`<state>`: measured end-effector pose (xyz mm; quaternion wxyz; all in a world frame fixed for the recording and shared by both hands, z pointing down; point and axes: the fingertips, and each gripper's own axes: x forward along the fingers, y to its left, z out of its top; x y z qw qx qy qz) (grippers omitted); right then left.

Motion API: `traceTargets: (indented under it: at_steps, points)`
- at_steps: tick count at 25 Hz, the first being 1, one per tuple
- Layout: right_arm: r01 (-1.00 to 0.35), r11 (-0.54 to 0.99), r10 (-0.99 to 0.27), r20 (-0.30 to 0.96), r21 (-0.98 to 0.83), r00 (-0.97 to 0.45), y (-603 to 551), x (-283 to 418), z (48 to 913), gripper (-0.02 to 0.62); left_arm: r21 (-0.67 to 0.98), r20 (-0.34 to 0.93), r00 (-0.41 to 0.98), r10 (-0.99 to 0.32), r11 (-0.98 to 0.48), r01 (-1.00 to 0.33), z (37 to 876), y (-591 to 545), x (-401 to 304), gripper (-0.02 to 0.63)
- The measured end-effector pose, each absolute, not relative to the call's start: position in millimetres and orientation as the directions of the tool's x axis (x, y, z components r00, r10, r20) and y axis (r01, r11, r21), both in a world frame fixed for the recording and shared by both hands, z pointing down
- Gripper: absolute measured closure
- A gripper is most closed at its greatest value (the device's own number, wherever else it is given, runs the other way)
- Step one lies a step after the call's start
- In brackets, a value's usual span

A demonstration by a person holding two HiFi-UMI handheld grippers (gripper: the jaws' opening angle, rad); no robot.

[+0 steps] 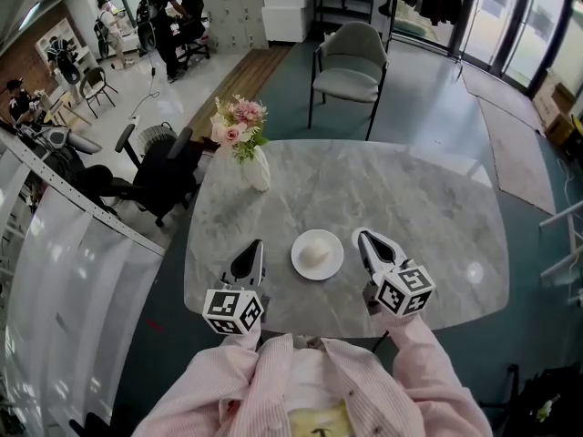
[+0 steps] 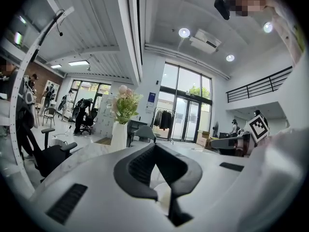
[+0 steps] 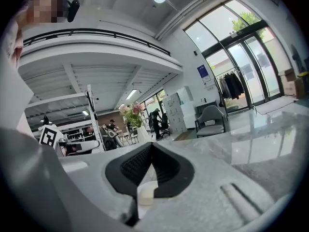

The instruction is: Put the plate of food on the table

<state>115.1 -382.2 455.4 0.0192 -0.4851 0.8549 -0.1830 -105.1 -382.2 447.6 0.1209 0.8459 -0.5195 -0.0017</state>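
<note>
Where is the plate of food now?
Head view: the plate sits on the marble table near its front edge, between the left gripper and right gripper; the flower vase stands behind, leftward.

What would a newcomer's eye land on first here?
A white plate with a pale bun sits near the front edge of the marble table, between the left gripper and the right gripper, both shut and touching nothing. A vase of pink flowers stands near the table's far left corner.

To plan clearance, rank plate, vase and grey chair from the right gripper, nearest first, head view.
From the right gripper:
1. Round white plate of food, just left.
2. White vase of pink flowers, far left.
3. Grey chair, beyond the table.
</note>
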Motion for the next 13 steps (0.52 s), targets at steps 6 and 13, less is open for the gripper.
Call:
traceTargets:
  at_steps: [6,13]
  points:
    - [-0.836,0.443,-0.852,0.139,-0.324,-0.505,-384.5,118.0,455.8,0.591,0.195,0.123,0.443,-0.888,-0.416,-0.888,448.0,-384.6,-109.4,0.611]
    - [-0.855,0.410,-0.874,0.134,-0.317,-0.468,-388.0,126.2,451.2,0.591,0.182,0.127,0.426,-0.896,-0.401,-0.898,445.3,-387.1,-114.8,0.611]
